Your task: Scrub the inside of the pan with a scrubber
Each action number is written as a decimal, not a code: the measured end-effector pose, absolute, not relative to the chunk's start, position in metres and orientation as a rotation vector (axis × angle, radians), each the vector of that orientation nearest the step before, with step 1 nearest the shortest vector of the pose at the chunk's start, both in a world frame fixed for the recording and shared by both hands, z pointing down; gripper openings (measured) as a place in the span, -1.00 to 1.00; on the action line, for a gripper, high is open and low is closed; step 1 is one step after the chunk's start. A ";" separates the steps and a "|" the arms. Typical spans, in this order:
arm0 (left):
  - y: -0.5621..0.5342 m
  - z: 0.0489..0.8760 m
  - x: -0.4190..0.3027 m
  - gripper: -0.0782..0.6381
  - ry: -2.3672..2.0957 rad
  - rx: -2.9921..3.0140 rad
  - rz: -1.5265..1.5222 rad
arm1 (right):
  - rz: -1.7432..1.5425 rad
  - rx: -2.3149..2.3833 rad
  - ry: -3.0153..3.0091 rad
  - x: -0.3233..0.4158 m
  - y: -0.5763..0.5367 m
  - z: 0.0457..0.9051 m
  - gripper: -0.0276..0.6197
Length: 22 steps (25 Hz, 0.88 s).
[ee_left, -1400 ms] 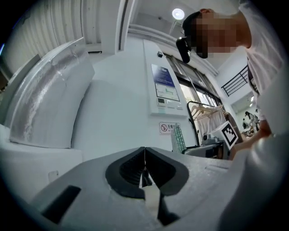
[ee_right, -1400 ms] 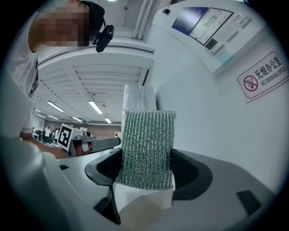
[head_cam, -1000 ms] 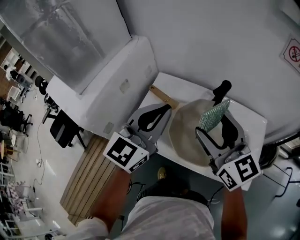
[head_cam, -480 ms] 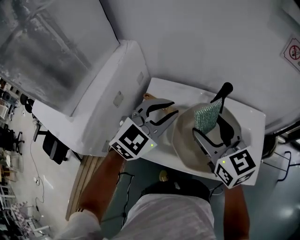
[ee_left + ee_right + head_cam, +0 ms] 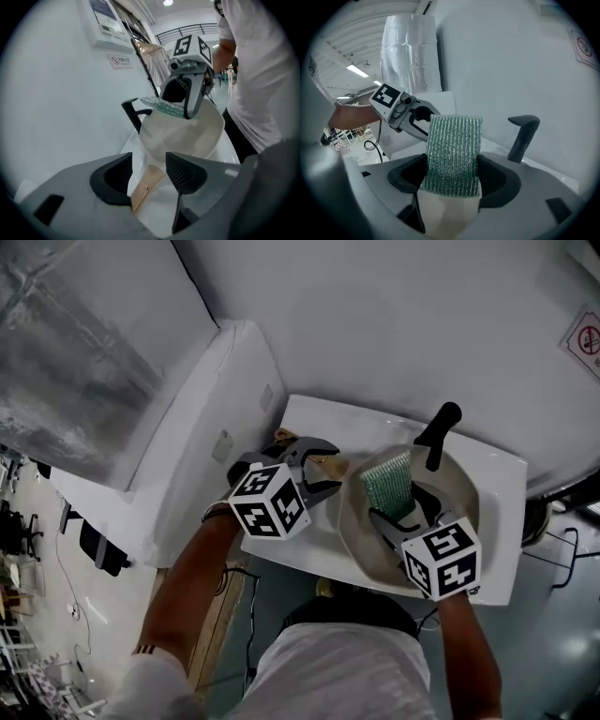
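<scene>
A cream pan [image 5: 461,491] with a black handle [image 5: 441,432] sits on the white table [image 5: 502,521]. My right gripper [image 5: 398,514] is shut on a green mesh scrubber [image 5: 387,482], which stands upright over the pan's inside. In the right gripper view the scrubber [image 5: 453,157] is clamped between both pads, above the pan [image 5: 445,218]. My left gripper [image 5: 330,468] is left of the pan with its jaws opening and nothing pressed between them. A tan wooden piece [image 5: 146,186] lies on the table under the left gripper [image 5: 147,164].
The table stands against a white wall [image 5: 394,324], with a no-smoking sign [image 5: 583,338] at the right. A white cabinet [image 5: 187,446] adjoins the table's left end. The table's near edge [image 5: 375,587] drops to the floor next to the person's body.
The left gripper's jaws have spread apart and it has drawn closer to the pan. The right gripper has shifted left over the pan with the scrubber.
</scene>
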<state>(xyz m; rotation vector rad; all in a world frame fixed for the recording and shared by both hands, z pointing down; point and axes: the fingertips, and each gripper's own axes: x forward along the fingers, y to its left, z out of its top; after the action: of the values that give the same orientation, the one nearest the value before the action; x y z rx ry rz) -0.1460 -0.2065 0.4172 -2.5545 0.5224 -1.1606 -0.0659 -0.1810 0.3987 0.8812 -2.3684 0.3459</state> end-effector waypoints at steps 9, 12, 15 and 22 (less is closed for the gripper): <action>-0.225 0.483 -0.157 -0.07 0.325 -2.375 -1.487 | 0.453 0.878 -2.105 -0.053 -0.208 0.466 0.14; -0.229 0.498 -0.160 -0.06 0.294 -2.345 -1.534 | 0.462 0.857 -2.028 -0.049 -0.214 0.487 0.14; -0.235 0.507 -0.160 -0.06 0.286 -2.322 -1.552 | 0.443 0.825 -1.967 -0.046 -0.218 0.503 0.13; -0.239 0.523 -0.157 -0.07 0.239 -2.289 -1.578 | 0.437 0.758 -1.910 -0.051 -0.222 0.527 0.13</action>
<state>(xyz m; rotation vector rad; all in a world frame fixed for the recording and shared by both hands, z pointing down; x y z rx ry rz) -0.1574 -0.2390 0.5229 -2.2890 0.2389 -1.5785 -0.0510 -0.2218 0.5266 0.7579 -1.9095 0.4372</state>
